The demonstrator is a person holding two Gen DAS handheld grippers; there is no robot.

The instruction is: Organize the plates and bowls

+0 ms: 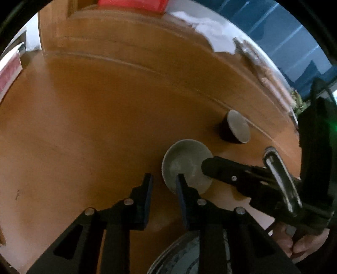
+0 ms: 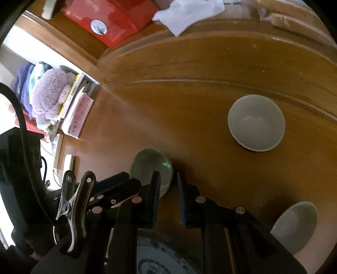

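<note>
Both tongs are parted: the left tongs (image 1: 164, 182) and right tongs (image 2: 168, 181) straddle opposite sides of the small bowl (image 1: 186, 165) rim.

Red box (image 2: 111, 19), white cloth (image 2: 185, 12), purple plush toy (image 2: 49, 94) beside stacked books (image 2: 78, 109).

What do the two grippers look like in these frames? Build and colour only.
Both grippers, left and right, are matte black linkage frames with silver rivets and flat fingers edged dark blue. A metal spring clip and a black cable sit on the left unit.
</note>
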